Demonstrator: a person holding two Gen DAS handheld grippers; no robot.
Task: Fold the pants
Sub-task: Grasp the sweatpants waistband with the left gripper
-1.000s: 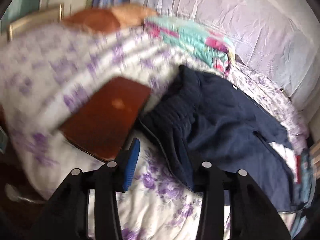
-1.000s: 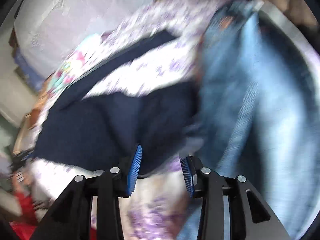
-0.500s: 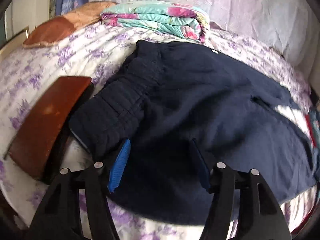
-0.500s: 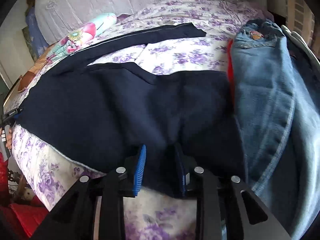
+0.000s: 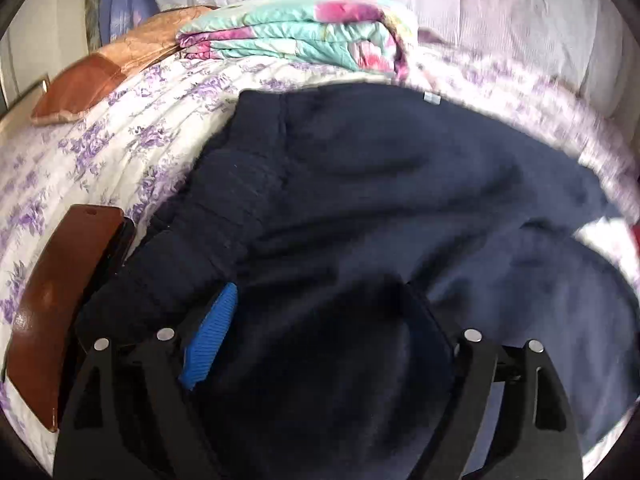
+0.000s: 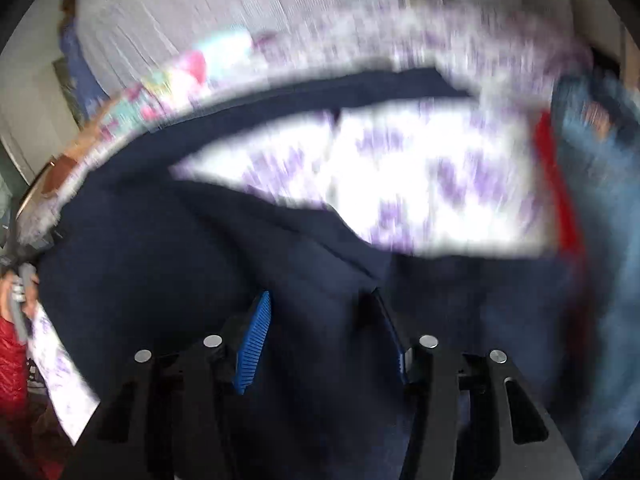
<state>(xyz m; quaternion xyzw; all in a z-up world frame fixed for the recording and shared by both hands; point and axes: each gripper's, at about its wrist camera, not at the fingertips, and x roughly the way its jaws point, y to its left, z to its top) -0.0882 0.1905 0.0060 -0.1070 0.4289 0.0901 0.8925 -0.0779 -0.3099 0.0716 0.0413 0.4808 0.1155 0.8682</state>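
One pair of navy pants (image 5: pixel 360 200) is lying across one flowered bedspread (image 5: pixel 120 148). One folded quilt (image 5: pixel 296 36) is sitting far, one brown case (image 5: pixel 56 304) is resting left, and what is probably one pair of jeans (image 6: pixel 600 168) is lying right.

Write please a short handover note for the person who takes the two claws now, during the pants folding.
Left claw: jaws opening, over the waistband end of the navy pants, gripping nothing.
Right claw: jaws opening, over the leg part of the pants; view blurred.
Pants lie spread on the floral bedsheet, legs apart, jeans to the right.
Done: pants laid out. Left: every fold.
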